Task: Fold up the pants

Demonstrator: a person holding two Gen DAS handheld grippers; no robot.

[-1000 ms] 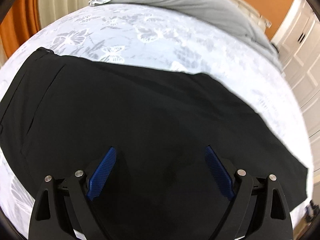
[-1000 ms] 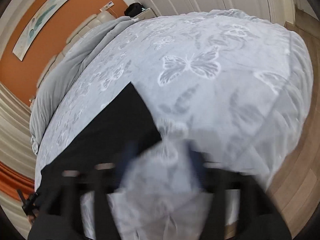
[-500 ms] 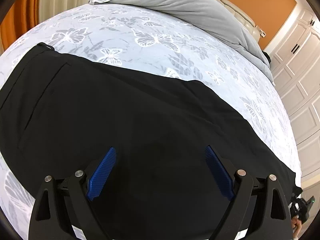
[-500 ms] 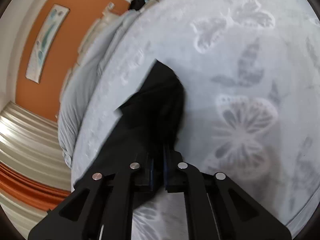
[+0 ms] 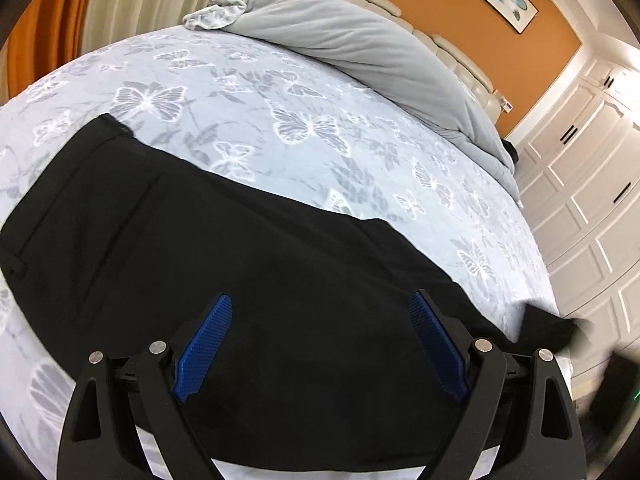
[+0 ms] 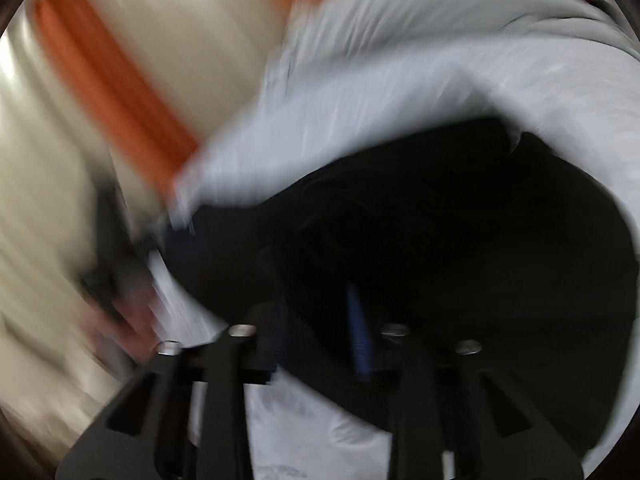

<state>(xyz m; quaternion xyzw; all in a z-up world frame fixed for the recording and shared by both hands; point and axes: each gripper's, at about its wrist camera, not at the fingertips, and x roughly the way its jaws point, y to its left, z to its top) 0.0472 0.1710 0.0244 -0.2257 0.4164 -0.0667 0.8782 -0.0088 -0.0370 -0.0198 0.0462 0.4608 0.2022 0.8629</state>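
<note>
A pair of black, smooth woven dress pants (image 5: 248,280) is spread lengthwise across a pale blue bedspread printed with white butterflies (image 5: 304,128), the waistband end lying toward the left of the left wrist view and the leg ends running off toward the right edge of the bed. The left gripper (image 5: 320,344), with blue ribbed pads, is held wide apart above the middle of the cloth, and nothing is caught between its pads. In the heavily blurred right wrist view, the right gripper (image 6: 320,336) is seen with dark cloth bunched in front of and between its jaws, which are opening; whether the pads press on the fabric cannot be told through the blur. The garment is judged light, limp and rather slippery, so it is likely to sag and slide wherever it is unsupported. Hold is best taken at the doubled hem of the legs or at the thicker waistband, where layers are stitched together. A single pinched layer may be expected to slip free and spoil the fold.
</note>
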